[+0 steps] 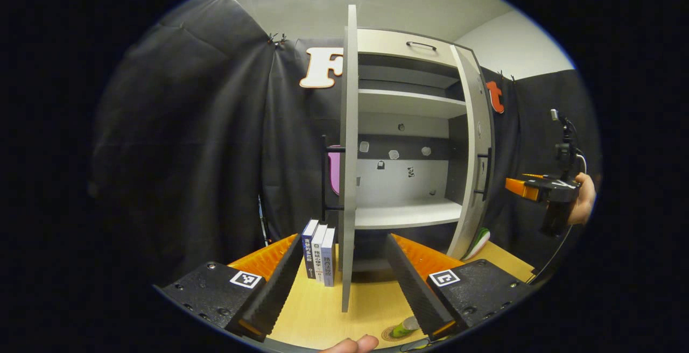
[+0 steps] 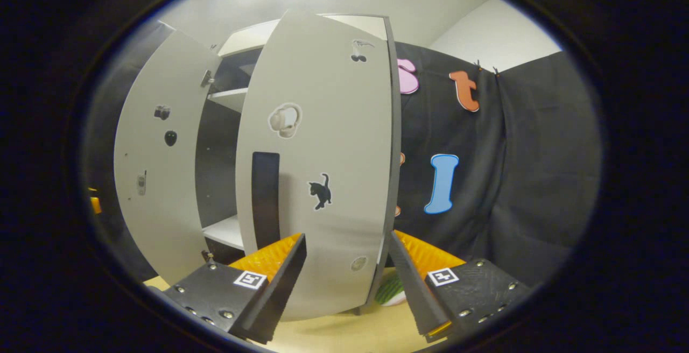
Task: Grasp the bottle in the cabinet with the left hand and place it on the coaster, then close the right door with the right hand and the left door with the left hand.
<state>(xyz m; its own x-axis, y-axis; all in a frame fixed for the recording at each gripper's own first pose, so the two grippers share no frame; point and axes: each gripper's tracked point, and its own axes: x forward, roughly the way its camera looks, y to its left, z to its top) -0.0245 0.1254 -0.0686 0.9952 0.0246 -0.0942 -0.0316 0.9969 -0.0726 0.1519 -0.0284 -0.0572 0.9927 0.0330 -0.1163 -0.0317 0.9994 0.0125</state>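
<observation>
My left hand-held gripper (image 1: 342,283), spread, frames the left door (image 1: 349,154) edge-on at centre; bottle (image 1: 405,327) on coaster (image 1: 392,334) lower centre. My right hand-held gripper (image 2: 347,283), spread, faces the right door (image 2: 323,170).

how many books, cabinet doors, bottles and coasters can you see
books: 3
cabinet doors: 2, left door and right door, both open
bottles: 1
coasters: 1
total: 7
</observation>
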